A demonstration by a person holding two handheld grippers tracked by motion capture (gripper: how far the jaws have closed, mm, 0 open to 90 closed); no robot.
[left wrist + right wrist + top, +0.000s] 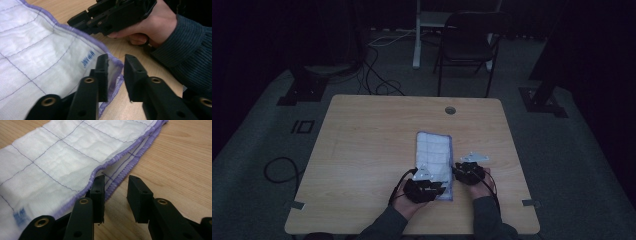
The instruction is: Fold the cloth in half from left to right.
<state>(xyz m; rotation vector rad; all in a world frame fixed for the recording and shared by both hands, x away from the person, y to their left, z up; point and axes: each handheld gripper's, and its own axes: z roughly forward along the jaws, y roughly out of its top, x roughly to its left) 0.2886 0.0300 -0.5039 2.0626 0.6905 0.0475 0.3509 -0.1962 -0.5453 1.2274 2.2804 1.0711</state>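
A white quilted cloth (pixel 434 150) with purple stitching and a purple hem lies folded on the wooden table (pixel 362 150), right of centre. My left gripper (pixel 438 186) sits at its near end. In the left gripper view that gripper (pixel 116 75) is open, its jaws straddling the cloth's (pixel 37 57) hemmed corner without pressing it. My right gripper (pixel 460 171) is at the cloth's right edge. Its jaws (pixel 115 195) stand open over bare wood, the left jaw against the doubled purple hem of the cloth (pixel 62 162). The right gripper (pixel 75 23) and the hand (pixel 155 27) holding it also appear beyond the left jaws.
A round cable hole (pixel 450 110) sits near the table's far edge. A dark chair (pixel 467 45) stands behind the table, and a cable (pixel 279 170) loops on the floor at the left. Bare tabletop stretches left of the cloth.
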